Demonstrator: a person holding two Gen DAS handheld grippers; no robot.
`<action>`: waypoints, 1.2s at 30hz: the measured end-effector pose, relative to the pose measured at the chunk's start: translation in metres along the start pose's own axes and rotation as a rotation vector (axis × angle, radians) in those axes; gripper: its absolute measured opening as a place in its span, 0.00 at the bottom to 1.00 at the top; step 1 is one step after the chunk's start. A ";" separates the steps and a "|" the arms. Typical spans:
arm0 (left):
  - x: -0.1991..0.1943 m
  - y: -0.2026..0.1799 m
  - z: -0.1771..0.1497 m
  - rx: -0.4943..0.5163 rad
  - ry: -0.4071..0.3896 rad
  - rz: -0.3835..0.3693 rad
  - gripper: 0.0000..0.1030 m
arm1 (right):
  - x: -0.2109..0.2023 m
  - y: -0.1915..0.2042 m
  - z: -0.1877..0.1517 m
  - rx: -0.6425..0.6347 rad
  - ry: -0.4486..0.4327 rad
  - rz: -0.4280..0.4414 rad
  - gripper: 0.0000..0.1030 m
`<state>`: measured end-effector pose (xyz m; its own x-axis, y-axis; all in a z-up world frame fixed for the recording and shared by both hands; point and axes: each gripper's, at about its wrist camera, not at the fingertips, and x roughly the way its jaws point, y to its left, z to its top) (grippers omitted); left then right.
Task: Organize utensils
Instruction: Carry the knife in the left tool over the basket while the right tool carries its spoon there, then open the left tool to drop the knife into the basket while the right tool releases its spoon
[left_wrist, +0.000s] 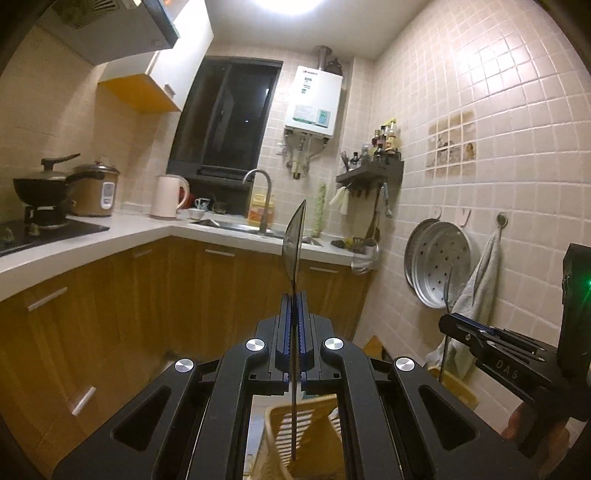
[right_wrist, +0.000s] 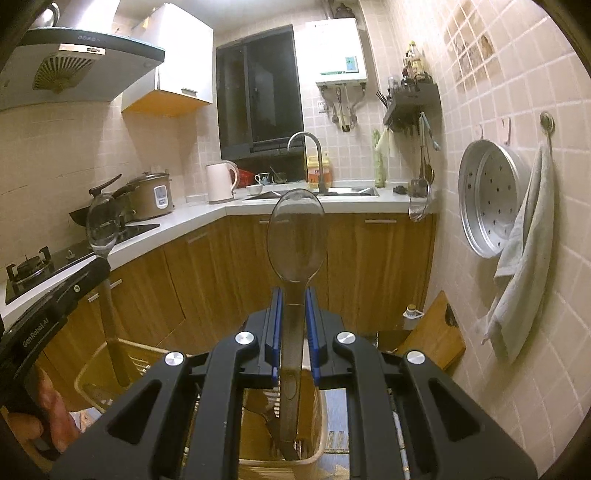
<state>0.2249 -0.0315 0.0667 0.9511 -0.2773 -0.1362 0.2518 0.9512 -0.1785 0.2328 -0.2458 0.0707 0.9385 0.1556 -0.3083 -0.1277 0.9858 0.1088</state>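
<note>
My left gripper (left_wrist: 294, 306) is shut on a clear smoky plastic spoon (left_wrist: 293, 243), seen edge-on, bowl up, handle hanging down toward a beige slatted basket (left_wrist: 280, 432) below. My right gripper (right_wrist: 294, 301) is shut on a second clear plastic spoon (right_wrist: 296, 240), bowl facing the camera, its handle reaching down into a beige basket (right_wrist: 317, 454) that also holds a dark utensil (right_wrist: 273, 428). The right gripper (left_wrist: 448, 321) shows at the right of the left wrist view. The left gripper (right_wrist: 101, 266) with its spoon (right_wrist: 101, 225) shows at the left of the right wrist view.
A white L-shaped counter (right_wrist: 199, 218) carries a stove, wok, rice cooker, kettle and sink over wooden cabinets. On the tiled right wall hang a steamer tray (right_wrist: 487, 199), a towel (right_wrist: 524, 258) and a utensil rack (right_wrist: 410, 103). A wooden cutting board (right_wrist: 436, 332) leans on the floor.
</note>
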 end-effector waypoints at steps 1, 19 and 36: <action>0.001 0.001 -0.003 -0.001 0.011 0.002 0.01 | 0.000 -0.001 -0.002 0.007 0.002 0.006 0.10; -0.072 0.019 0.014 -0.075 0.038 -0.049 0.26 | -0.074 0.012 -0.011 -0.056 0.035 0.064 0.40; -0.176 -0.004 0.041 -0.095 0.279 -0.189 0.26 | -0.169 0.048 -0.023 -0.142 0.336 0.020 0.40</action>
<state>0.0638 0.0194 0.1317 0.8002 -0.4861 -0.3511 0.3885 0.8663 -0.3140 0.0605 -0.2233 0.1064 0.7804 0.1633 -0.6036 -0.2100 0.9777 -0.0070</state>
